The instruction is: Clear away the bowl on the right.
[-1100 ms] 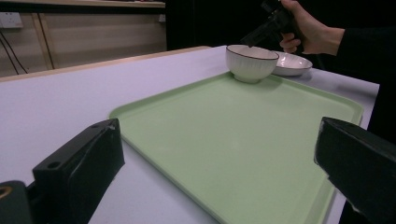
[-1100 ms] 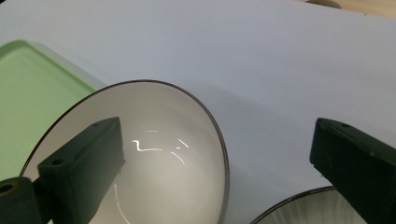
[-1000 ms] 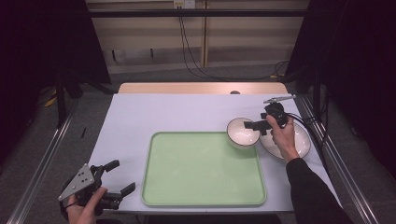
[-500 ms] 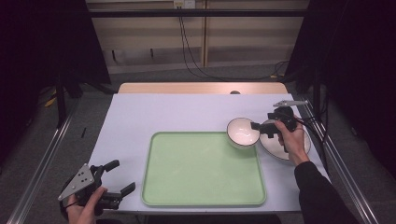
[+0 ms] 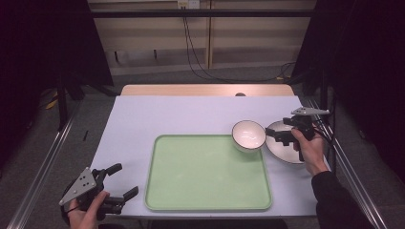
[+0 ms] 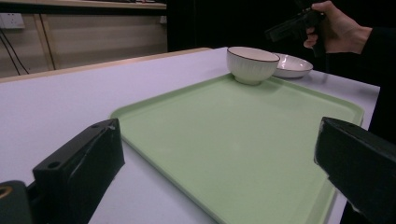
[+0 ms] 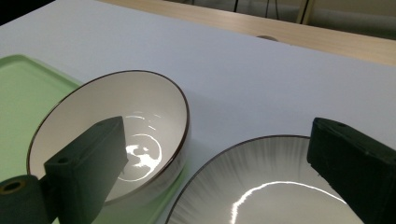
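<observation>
We are looking at a small white bowl [image 5: 248, 135] with a thin dark rim, sitting upright and empty at the far right corner of the green tray [image 5: 205, 176]; its foot is resting on the tray's raised edge, so part of it is overhanging the table [image 5: 181, 114]. Light is glinting off its glossy inside. Just beside it, on the right, a shallow white plate [image 5: 282, 148] is lying flat on the table, its dark rim edging a face streaked with fine grey lines running toward the centre. We cannot tell whether bowl and plate are touching.
</observation>
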Demonstrator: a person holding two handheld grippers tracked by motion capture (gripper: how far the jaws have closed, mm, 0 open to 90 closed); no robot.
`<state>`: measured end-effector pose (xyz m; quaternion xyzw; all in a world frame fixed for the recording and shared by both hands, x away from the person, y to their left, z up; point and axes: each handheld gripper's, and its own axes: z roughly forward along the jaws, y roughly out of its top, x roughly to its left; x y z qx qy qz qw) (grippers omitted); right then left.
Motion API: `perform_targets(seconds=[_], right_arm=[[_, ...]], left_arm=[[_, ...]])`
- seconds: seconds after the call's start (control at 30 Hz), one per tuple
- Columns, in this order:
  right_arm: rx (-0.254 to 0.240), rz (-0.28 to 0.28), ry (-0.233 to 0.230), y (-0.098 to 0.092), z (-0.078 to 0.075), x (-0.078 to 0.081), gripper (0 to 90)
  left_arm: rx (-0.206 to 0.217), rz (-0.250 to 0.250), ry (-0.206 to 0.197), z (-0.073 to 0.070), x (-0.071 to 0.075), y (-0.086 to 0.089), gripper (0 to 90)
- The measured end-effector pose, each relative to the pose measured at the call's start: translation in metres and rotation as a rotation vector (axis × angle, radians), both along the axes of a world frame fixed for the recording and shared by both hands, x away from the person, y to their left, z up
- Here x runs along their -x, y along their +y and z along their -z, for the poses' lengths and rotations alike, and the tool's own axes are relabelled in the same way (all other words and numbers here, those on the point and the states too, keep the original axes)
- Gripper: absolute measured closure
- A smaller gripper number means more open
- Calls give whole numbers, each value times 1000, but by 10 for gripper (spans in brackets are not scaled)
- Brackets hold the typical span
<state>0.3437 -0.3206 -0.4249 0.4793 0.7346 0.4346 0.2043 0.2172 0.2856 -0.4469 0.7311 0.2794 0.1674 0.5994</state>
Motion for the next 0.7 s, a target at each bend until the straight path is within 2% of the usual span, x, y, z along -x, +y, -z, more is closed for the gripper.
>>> perform_targets(seconds=[0.1,0.23,0.3,0.37,0.4,0.6,0.7], right_arm=[[11,5,-39,-3,-1,9,39],[11,9,-49,-8,0,19,39],[16,20,-47,-10,0,20,39],[46,42,-23,-12,2,23,39],[19,55,-30,-15,3,27,38],[10,62,-65,-20,0,42,31],[6,56,-63,-22,0,45,31]], left_arm=[[3,-1,1,0,0,0,14],[-3,-5,2,0,0,0,14],[-4,-4,1,0,0,0,14],[0,-5,2,0,0,-1,14],[-1,-1,-1,-1,0,-1,14],[-1,-3,2,0,1,-1,14],[-3,-7,2,0,0,-1,14]])
